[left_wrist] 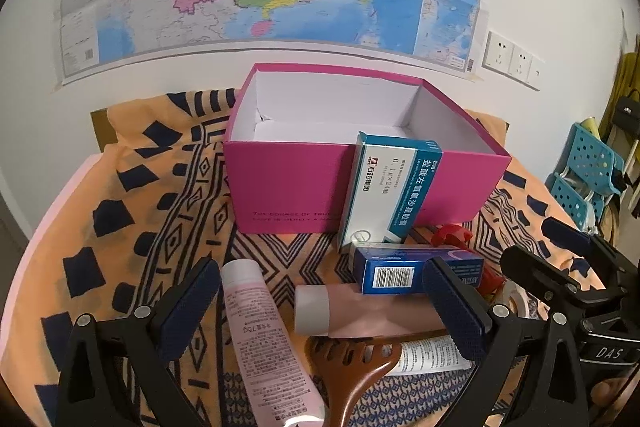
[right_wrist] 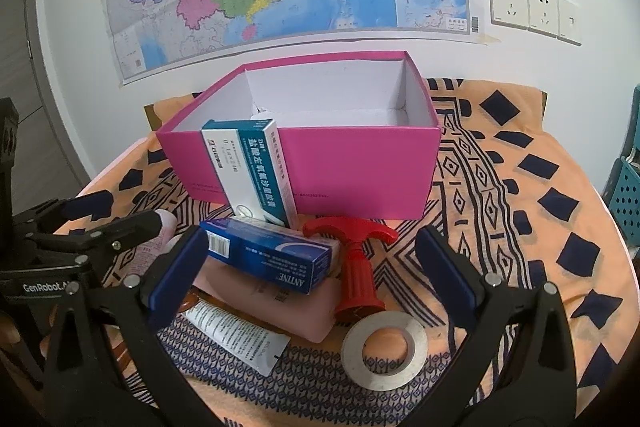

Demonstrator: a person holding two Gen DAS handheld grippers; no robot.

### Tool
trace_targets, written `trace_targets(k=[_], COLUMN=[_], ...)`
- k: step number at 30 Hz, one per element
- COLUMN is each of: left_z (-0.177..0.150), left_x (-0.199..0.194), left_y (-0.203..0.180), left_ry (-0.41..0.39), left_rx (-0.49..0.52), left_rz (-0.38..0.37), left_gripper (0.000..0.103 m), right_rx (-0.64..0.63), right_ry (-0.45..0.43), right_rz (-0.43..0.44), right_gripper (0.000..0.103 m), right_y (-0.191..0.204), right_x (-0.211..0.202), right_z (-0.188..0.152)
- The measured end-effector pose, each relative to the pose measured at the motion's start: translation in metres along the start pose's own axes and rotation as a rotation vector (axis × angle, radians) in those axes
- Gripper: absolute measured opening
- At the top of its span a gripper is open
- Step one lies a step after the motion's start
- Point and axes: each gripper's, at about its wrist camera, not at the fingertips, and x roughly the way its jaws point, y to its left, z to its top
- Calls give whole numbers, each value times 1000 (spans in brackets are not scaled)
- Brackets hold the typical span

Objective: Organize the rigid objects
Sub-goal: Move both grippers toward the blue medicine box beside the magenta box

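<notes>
I have my left gripper spread wide and empty at lower centre, and my right gripper likewise. The open pink cardboard box sits mid-frame; a teal-and-white medicine carton leans against its front wall above a dark blue carton.

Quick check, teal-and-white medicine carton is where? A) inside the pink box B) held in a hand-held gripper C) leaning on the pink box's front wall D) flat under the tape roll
C: the teal-and-white carton stands tilted against the pink box front wall, outside it.
</notes>
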Motion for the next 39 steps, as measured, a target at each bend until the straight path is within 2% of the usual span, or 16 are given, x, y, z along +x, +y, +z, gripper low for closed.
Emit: trace_targets(k=[39], left_z=[-4], left_x=[-1], left_y=[-4], left_ry=[0], left_rx=[5], left_rz=[-6], left_gripper=[103], right_rx=[2], right_ry=[-2], right_rz=[19], right_gripper=[103], right_y=[3], right_x=[2], right_z=[-4])
